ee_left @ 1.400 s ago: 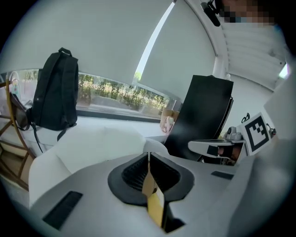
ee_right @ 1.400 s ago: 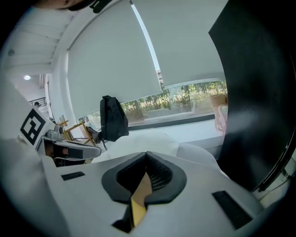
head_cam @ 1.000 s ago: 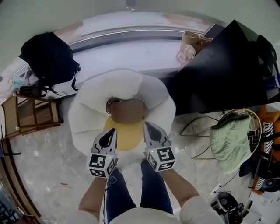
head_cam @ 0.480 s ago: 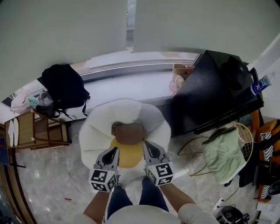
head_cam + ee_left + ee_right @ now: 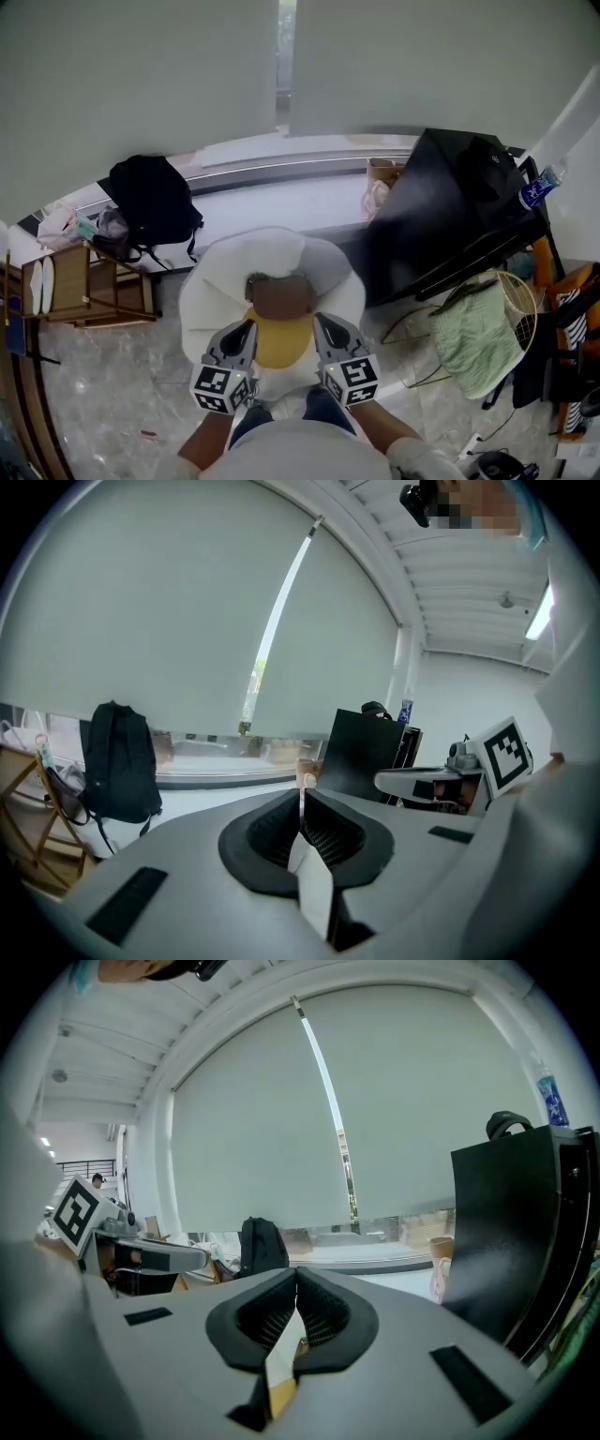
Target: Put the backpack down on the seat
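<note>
A black backpack (image 5: 155, 202) leans upright on the white window ledge at the left, also in the left gripper view (image 5: 117, 761) and, small, in the right gripper view (image 5: 262, 1246). In front of me is a round white seat (image 5: 211, 281) with a yellow cushion (image 5: 279, 339) and a brown bag (image 5: 279, 292) on it. My left gripper (image 5: 246, 325) and right gripper (image 5: 322, 319) hover side by side over the seat's near edge. Both are shut with nothing between the jaws (image 5: 301, 785) (image 5: 296, 1271), far from the backpack.
A wooden rack (image 5: 84, 286) stands left of the seat, below the backpack. A large black case (image 5: 450, 211) stands right of the seat. A green cloth (image 5: 473, 323) lies over a wire basket. A paper bag (image 5: 382, 183) sits on the ledge.
The head view has lifted and pulled back, showing more of the window blind. Seat, backpack and both grippers sit lower and smaller in the picture. Both grippers stay shut.
</note>
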`<action>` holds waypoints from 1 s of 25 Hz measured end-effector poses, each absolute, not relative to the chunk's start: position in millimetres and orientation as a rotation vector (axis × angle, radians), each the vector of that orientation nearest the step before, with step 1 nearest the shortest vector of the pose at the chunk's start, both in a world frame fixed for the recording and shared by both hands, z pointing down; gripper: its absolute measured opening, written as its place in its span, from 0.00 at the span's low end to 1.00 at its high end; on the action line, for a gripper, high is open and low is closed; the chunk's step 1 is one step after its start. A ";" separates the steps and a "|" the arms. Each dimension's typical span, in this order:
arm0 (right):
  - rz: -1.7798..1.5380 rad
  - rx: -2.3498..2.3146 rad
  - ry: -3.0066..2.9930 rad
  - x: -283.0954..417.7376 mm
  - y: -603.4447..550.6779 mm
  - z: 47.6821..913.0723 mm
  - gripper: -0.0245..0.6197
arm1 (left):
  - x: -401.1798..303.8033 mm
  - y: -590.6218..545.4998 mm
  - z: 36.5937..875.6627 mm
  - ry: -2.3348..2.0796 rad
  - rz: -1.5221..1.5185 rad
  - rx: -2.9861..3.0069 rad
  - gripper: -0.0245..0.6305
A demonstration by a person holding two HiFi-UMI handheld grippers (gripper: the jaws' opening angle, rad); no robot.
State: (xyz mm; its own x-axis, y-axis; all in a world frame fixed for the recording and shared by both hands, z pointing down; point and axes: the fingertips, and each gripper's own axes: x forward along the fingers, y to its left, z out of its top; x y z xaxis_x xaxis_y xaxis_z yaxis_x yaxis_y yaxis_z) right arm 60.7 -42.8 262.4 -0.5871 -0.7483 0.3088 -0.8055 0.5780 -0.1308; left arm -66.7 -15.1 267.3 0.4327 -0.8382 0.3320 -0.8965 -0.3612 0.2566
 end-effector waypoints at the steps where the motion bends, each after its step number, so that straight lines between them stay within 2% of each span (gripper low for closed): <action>1: 0.378 1.297 -2.590 62.6 -40.0 258.7 0.09 | -65.4 -13.7 261.9 -1.470 0.193 2.301 0.10; 25: 0.305 1.269 -2.702 49.6 -7.9 192.8 0.09 | -99.6 21.2 197.5 -1.612 0.107 2.351 0.10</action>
State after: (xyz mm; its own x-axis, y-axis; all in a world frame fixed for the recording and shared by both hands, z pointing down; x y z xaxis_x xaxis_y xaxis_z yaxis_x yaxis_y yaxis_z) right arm 49.6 -7.9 192.8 -0.6342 -0.7434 0.2125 -0.7721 0.6236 -0.1226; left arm -99.6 21.2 197.5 0.3719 -0.9014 0.2215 -0.9228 -0.3332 0.1935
